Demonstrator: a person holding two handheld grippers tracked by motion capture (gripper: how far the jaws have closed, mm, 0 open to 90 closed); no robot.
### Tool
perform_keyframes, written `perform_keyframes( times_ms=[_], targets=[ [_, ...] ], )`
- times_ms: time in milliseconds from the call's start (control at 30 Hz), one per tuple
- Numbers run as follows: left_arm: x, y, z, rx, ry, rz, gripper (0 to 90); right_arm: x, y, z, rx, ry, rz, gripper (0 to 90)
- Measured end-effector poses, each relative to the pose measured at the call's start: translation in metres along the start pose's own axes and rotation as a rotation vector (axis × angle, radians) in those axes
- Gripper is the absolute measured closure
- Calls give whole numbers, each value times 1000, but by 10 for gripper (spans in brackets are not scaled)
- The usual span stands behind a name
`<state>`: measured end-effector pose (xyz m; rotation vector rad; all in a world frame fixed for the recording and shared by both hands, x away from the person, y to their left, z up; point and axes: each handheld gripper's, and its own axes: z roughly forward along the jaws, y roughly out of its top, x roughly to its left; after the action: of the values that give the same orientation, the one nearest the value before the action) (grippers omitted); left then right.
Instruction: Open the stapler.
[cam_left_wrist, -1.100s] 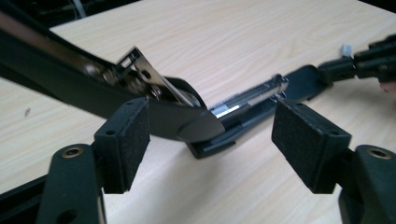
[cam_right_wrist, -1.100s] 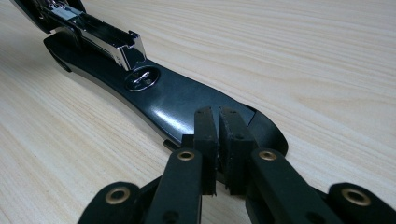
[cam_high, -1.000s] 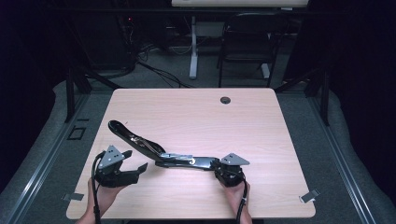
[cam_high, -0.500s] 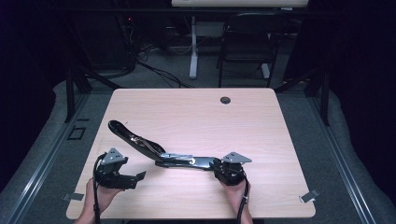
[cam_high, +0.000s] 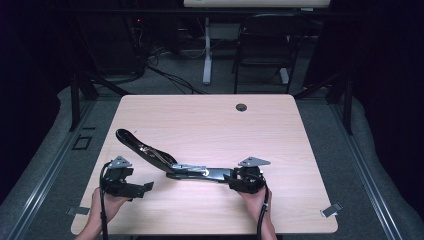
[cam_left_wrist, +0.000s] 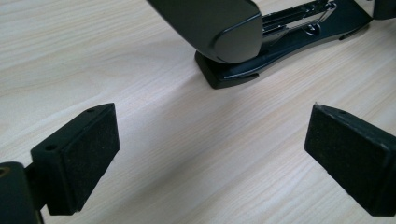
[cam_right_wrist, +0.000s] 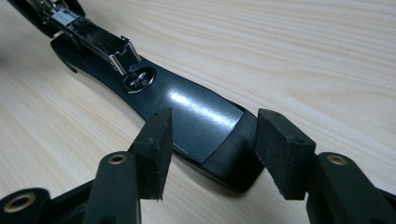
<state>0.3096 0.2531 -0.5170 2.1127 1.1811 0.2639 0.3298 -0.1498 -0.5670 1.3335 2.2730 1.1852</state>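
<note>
A black stapler (cam_high: 165, 162) lies swung open on the wooden desk (cam_high: 210, 120), its top arm raised toward the left. The right tongs (cam_right_wrist: 210, 140) are clamped on the end of the stapler's base. The left tongs (cam_left_wrist: 210, 154) are spread wide and empty, just beside the stapler.

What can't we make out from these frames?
- Stapler: in the left gripper view its lid and base run off the top edge; whether staples are loaded is too small to tell.
- Right gripper: whether its pads press the base sides or just flank them isn't clear; in the high view the gripper body hides the contact.
- Left gripper: its body is cut off at the bottom edge.
</note>
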Motion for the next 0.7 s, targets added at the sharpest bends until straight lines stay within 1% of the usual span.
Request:
perform_keyframes(
  times_ms=[33, 67, 100, 133, 167, 200, 267, 333, 400, 433, 533, 567, 600, 633, 667, 700],
  targets=[
    [1, 0, 1, 12, -4, -6, 16, -1, 4, -1, 24, -7, -10, 391],
    [2, 0, 3, 12, -2, -12, 9, -2, 8, -2, 49, -9, -14, 348],
    [3, 1, 3, 23, -9, -14, 9, -3, 12, -3, 69, -5, -11, 307],
    [4, 0, 4, 24, -9, -16, 7, -4, 14, -4, 79, -7, -14, 284],
    [5, 0, 5, 24, -6, -16, 5, -6, 20, -6, 105, -3, -16, 260],
    [5, 0, 5, 27, -6, -15, 5, -9, 24, -7, 112, 1, -23, 249],
    [4, 1, 5, 24, -8, -15, 2, -12, 33, -11, 135, 10, -10, 216],
    [5, 1, 3, 35, -13, -6, 2, -14, 42, -14, 165, 14, -21, 189],
    [5, 1, 4, 34, -11, -4, 2, -16, 51, -16, 175, 14, -27, 172],
    [5, 1, 5, 23, -3, -8, 3, -18, 57, -18, 196, 10, -43, 167],
    [8, 1, 4, 32, -6, -12, 2, -21, 70, -19, 220, -8, -58, 144],
    [9, 1, 4, 38, -9, -13, 3, -24, 76, -19, 240, -28, -72, 138],
    [9, 0, 4, 30, -1, -17, 2, -25, 80, -19, 245, -34, -80, 127],
    [10, 1, 3, 33, -4, -17, 2, -27, 84, -17, 255, -40, -87, 102],
    [11, 1, 3, 33, -4, -19, 2, -28, 89, -15, 271, -54, -88, 95],
    [11, 1, 3, 34, -3, -17, 2, -29, 92, -14, 299, -69, -102, 86]
  ],
)
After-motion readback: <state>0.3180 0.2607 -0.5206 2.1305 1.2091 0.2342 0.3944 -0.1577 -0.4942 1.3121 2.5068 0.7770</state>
